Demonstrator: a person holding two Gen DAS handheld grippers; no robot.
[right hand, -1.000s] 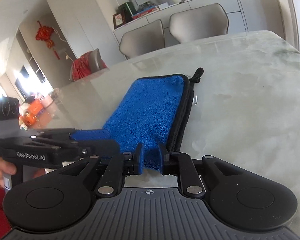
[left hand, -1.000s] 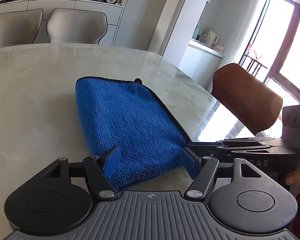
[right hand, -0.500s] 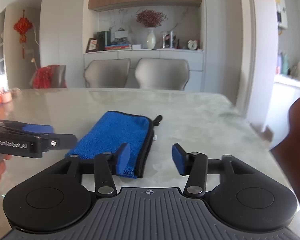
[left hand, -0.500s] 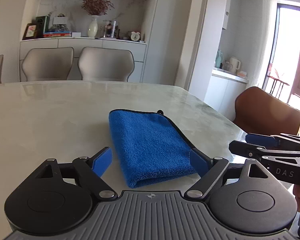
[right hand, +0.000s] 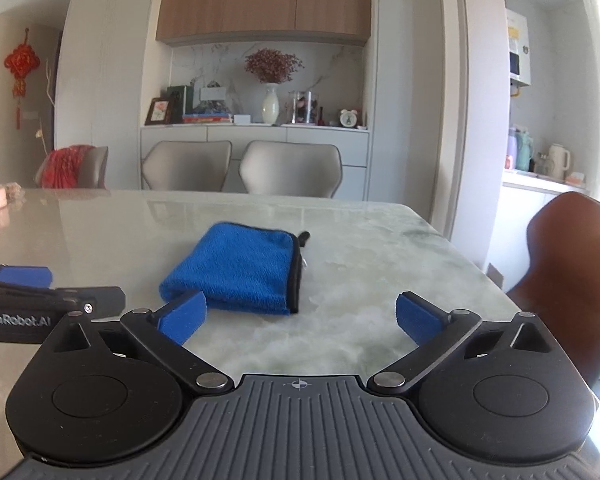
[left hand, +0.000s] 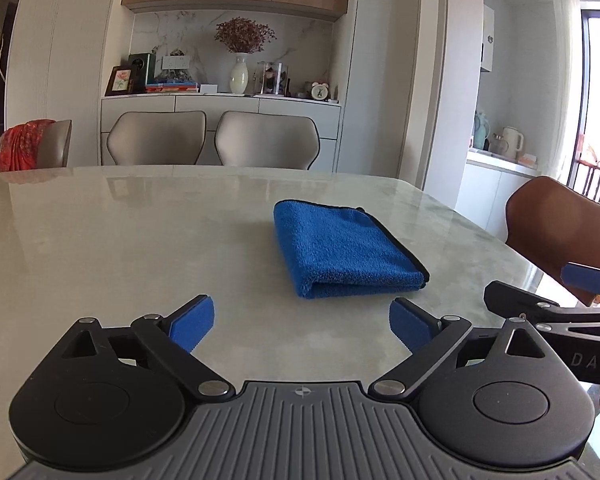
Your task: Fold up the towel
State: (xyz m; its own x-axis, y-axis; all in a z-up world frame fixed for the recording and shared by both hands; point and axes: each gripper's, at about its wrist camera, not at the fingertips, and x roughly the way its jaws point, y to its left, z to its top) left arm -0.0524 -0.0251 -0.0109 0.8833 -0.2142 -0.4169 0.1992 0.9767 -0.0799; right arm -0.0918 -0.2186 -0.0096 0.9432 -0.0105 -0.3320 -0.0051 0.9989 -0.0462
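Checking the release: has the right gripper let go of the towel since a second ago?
Yes. The right gripper is open, back from the towel on the table.

My left hand-held gripper (left hand: 302, 324) is spread wide, holding nothing. My right hand-held gripper (right hand: 300, 318) is spread wide too, level beside it.

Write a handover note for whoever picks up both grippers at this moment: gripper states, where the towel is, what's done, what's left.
Left gripper: open, empty, held above the table short of the towel.
Right gripper: open, empty, also short of the towel.
Towel: blue, lying on the marble table, folded into a compact rectangle with the fold edge toward the grippers and the black-trimmed edges on the right side.
Done: the fold looks complete; neither gripper touches the towel.
Left: probably nothing, unless a further fold is wanted.
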